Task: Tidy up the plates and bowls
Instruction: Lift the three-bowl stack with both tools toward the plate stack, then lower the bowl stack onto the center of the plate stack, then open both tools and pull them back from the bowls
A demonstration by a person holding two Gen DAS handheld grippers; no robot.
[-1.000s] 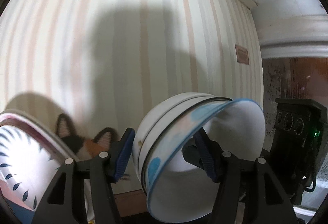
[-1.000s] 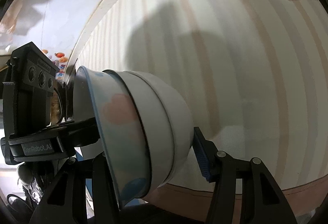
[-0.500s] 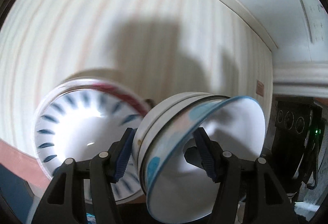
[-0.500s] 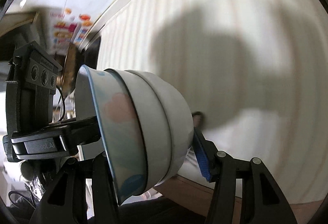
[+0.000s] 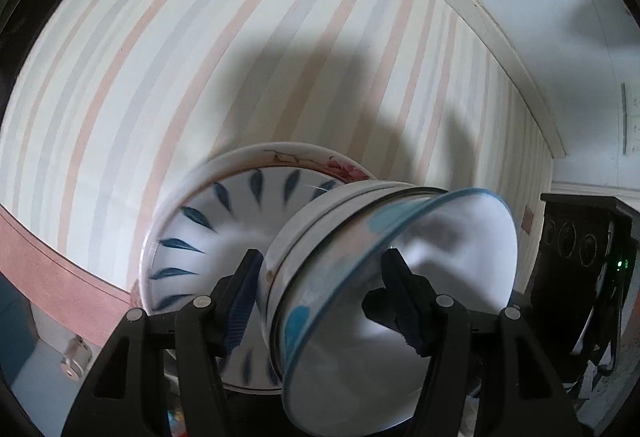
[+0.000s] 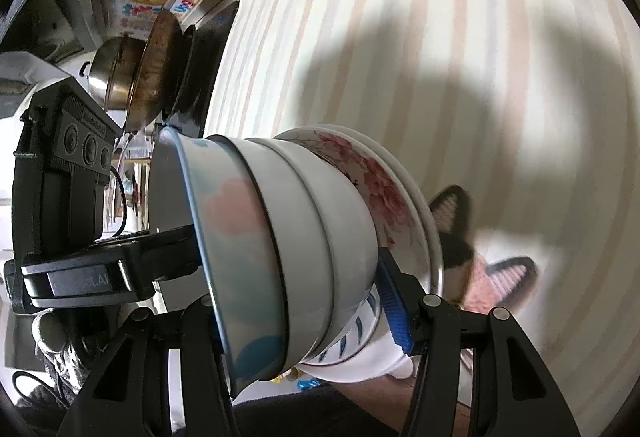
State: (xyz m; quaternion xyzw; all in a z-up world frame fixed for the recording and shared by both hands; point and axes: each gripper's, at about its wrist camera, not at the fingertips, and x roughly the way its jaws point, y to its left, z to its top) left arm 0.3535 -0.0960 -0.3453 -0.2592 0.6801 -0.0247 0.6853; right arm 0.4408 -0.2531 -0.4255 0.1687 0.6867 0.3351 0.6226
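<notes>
Both hand-held grippers, left (image 5: 320,301) and right (image 6: 296,293), clamp the bowl stack (image 6: 280,253) (leaf-patterned plate (image 5: 224,221) half hidden).

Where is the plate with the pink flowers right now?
In the right wrist view, the pink-flowered plate sits centre-right, just behind the stack of bowls, against the striped wall.

Both grippers are clamped shut on something. Left gripper (image 5: 320,301) and right gripper (image 6: 296,285) face each other, both angled down.

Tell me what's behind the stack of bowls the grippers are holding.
Behind the bowl stack lies a plate with blue leaf marks, on a pink-flowered plate. The bowls cover much of both plates; whether they touch is unclear.
</notes>
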